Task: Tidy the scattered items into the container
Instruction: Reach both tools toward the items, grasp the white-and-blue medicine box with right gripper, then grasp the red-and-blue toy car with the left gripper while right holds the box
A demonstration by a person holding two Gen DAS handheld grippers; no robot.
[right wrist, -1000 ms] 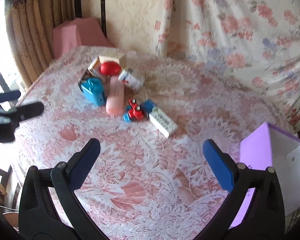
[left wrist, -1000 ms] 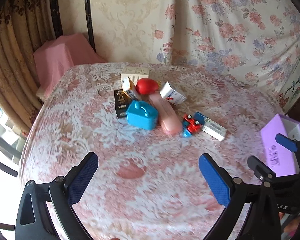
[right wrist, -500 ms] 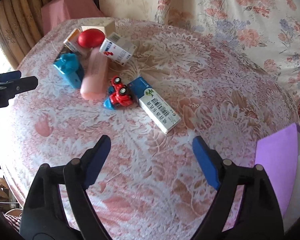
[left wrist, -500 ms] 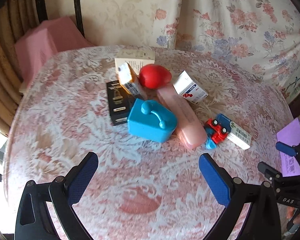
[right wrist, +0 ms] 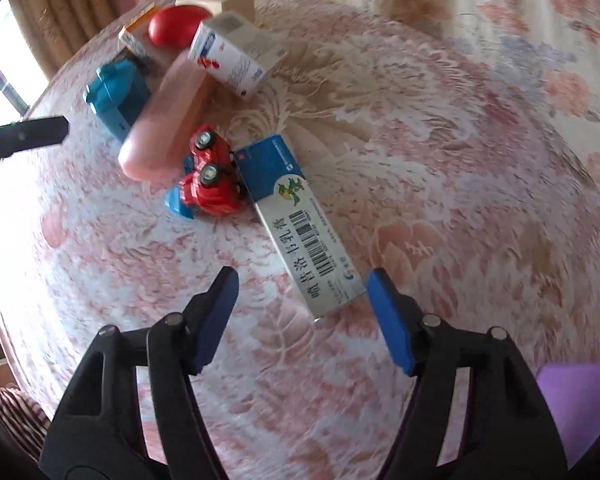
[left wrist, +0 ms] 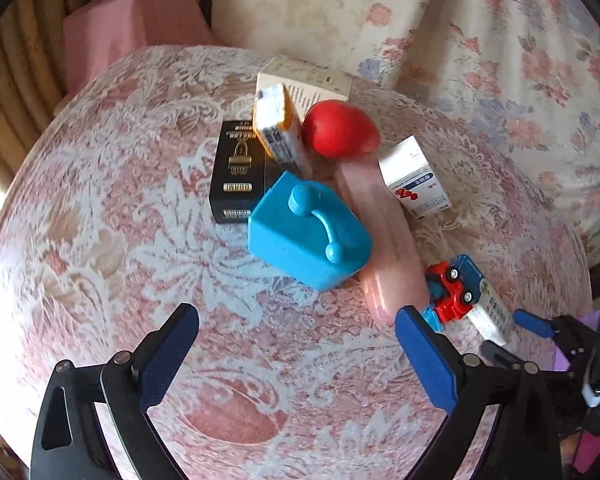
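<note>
Both grippers have closed in on the pile over the last second. The left gripper has come forward until the blue case sits just ahead of its spread fingers at twelve o'clock, where before it lay well off. The right gripper has dropped toward the long blue-and-white box, whose near end now lies between its fingertips. Its jaws have narrowed but remain apart. The purple container has slid to its five o'clock edge.

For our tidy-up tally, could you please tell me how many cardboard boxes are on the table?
5: black box, orange-edged box and cream box at the back, white box beside the pink case, long blue-white box nearest. Others may be hidden.
</note>
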